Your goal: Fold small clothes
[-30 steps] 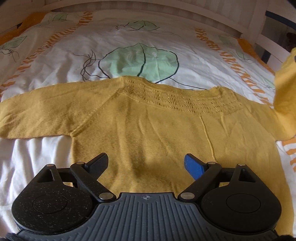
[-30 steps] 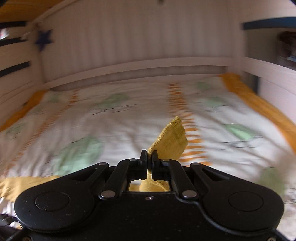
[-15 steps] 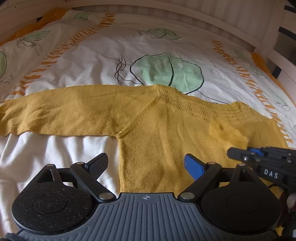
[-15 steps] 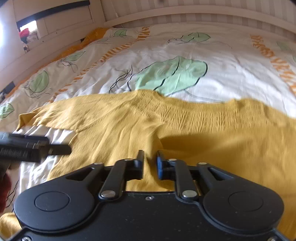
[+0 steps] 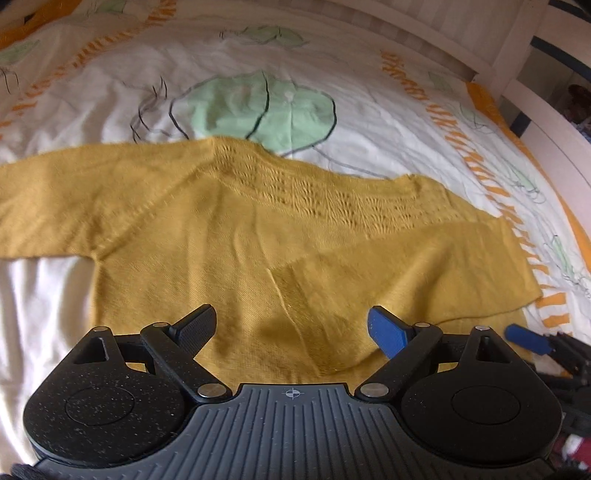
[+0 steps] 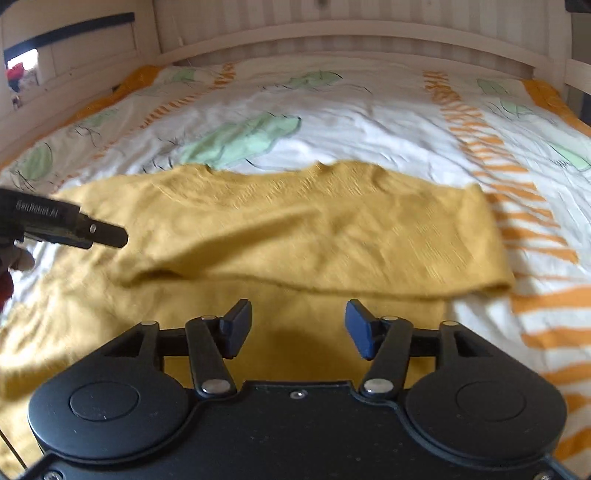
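Note:
A small mustard-yellow knit sweater (image 5: pixel 229 229) lies flat on the bed; it also shows in the right wrist view (image 6: pixel 295 229). Its right sleeve (image 5: pixel 424 269) is folded across the body, and the same fold shows in the right wrist view (image 6: pixel 332 251). The left sleeve (image 5: pixel 55 206) lies stretched out to the left. My left gripper (image 5: pixel 291 328) is open and empty over the sweater's lower hem. My right gripper (image 6: pixel 297 328) is open and empty just above the sweater's lower part. The right gripper's blue fingertip (image 5: pixel 528 339) shows at the right edge of the left wrist view.
The bed cover (image 5: pixel 258 74) is white with green leaf prints and orange stripes. A white wooden bed rail (image 6: pixel 332 33) runs along the far side and a side rail (image 5: pixel 535 110) stands at the right. The left gripper's tip (image 6: pixel 92 229) juts in from the left.
My right gripper has let go of the sleeve, opened wide and pulled back toward the hem. The sleeve now lies folded across the sweater's body. The left gripper stayed open and shifted slightly.

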